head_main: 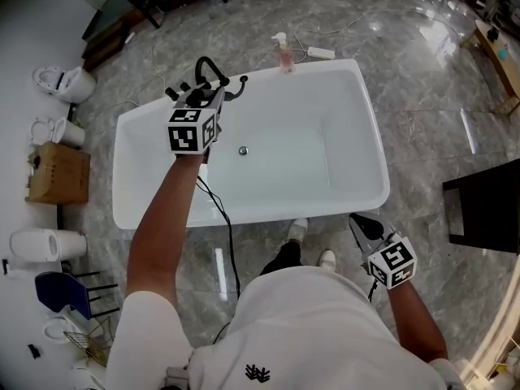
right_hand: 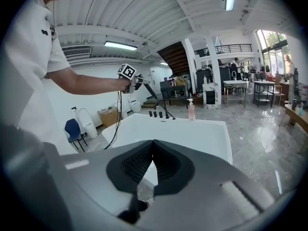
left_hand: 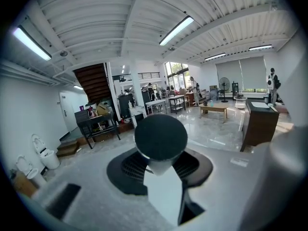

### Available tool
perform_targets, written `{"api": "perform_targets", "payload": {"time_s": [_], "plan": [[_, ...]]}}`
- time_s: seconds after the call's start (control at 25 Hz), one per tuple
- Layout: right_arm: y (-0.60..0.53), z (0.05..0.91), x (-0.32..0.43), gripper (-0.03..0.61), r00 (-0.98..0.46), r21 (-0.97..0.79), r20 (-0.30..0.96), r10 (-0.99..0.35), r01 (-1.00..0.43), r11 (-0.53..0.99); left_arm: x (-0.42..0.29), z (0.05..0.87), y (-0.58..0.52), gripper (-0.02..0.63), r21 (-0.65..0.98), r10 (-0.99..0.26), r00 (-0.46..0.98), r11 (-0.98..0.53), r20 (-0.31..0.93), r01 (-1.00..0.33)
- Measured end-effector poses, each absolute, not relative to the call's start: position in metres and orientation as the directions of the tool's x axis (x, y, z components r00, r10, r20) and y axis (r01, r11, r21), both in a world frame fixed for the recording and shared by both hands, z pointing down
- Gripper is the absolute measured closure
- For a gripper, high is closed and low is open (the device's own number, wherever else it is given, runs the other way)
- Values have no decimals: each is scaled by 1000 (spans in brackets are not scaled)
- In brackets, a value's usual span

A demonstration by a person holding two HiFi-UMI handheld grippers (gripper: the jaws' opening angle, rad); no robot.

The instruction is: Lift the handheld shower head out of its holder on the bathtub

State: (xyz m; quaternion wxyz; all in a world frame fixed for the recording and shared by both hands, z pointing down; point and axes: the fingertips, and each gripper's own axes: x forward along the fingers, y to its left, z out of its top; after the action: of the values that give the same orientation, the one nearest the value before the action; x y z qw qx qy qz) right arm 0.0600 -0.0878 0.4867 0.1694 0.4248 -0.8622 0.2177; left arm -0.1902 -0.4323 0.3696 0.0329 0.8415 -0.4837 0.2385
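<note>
My left gripper (head_main: 201, 97) is raised over the far left rim of the white bathtub (head_main: 367, 128), shut on the handheld shower head (left_hand: 160, 136). In the left gripper view its round black face and pale handle fill the space between the jaws. Its black hose (right_hand: 159, 100) slopes down to the black tap fittings (right_hand: 154, 113) on the tub's far rim. My right gripper (head_main: 363, 224) hangs low by the tub's near right corner, jaws together and holding nothing. In the right gripper view the tub (right_hand: 202, 131) lies just beyond the pads.
A pink soap dispenser (head_main: 283, 54) stands on the tub's far rim. Toilets (head_main: 65, 84), a cardboard box (head_main: 57, 173) and a blue chair (head_main: 61, 291) line the left side. A dark cabinet (head_main: 487, 210) stands at the right. The person's feet (head_main: 313, 246) are against the tub's near side.
</note>
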Motion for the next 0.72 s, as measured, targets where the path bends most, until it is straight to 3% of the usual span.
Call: {"api": "perform_targets", "payload": {"time_s": [0.72], "plan": [[-45,485,57,565,-647,-233,451,-614,-750,619,-193,319,-308,477,-197,-829,425,-514,364,-835]]}}
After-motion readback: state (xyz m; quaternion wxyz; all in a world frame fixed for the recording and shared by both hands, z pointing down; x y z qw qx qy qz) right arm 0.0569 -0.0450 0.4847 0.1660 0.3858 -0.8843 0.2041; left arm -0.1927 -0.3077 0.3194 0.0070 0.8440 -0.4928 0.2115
